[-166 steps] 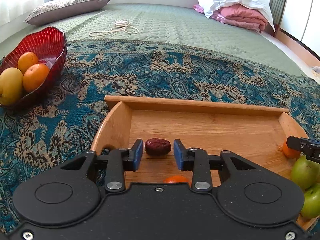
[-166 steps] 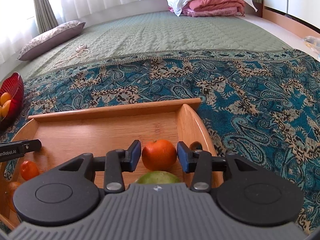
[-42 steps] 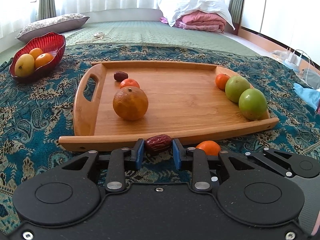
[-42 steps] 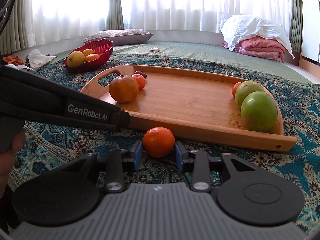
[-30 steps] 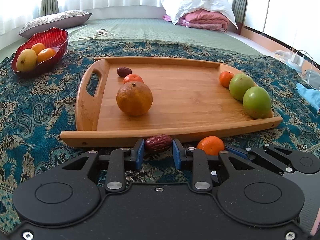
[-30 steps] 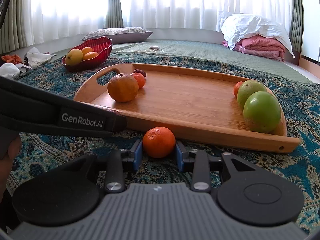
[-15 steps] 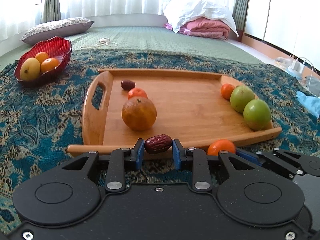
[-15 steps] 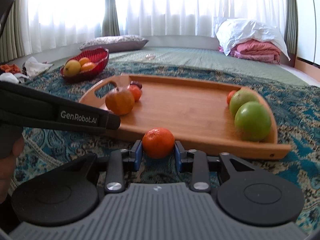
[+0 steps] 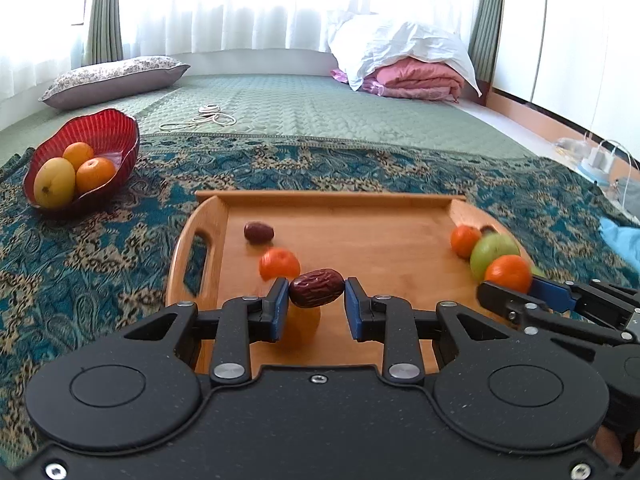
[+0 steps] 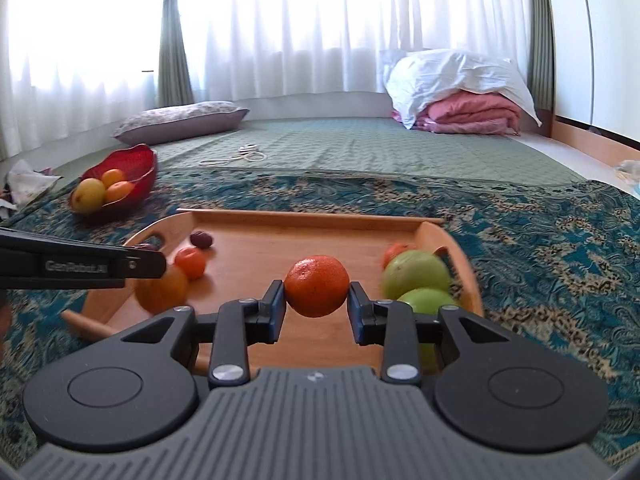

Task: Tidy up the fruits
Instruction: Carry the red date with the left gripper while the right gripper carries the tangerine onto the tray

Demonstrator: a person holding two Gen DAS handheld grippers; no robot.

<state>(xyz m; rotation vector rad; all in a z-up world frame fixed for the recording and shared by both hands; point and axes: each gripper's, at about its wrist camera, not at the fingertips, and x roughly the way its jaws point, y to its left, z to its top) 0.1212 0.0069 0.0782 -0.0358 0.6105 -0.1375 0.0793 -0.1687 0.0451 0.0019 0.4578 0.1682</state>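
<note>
My left gripper [image 9: 316, 294] is shut on a dark red date [image 9: 317, 293] and holds it in the air over the near part of the wooden tray [image 9: 360, 216]. My right gripper [image 10: 317, 294] is shut on a small orange [image 10: 317, 286] and holds it over the same tray [image 10: 312, 218]; it also shows at the right of the left wrist view [image 9: 508, 274]. On the tray lie another date [image 9: 259, 232], a small orange [image 9: 279, 264], a large orange [image 10: 162, 288], two green apples [image 10: 416, 270] and a small orange [image 9: 464, 240].
A red glass bowl [image 9: 108, 130] with a yellow fruit and two oranges stands at the far left on the blue patterned cloth [image 9: 100, 240]. Behind lie a green quilt with a white cord [image 9: 208, 116], a pillow [image 9: 112, 76] and folded pink bedding [image 9: 416, 80].
Both grippers have risen and moved forward over the tray, each carrying its fruit. The tray's near edge has dropped below the fingers in both views.
</note>
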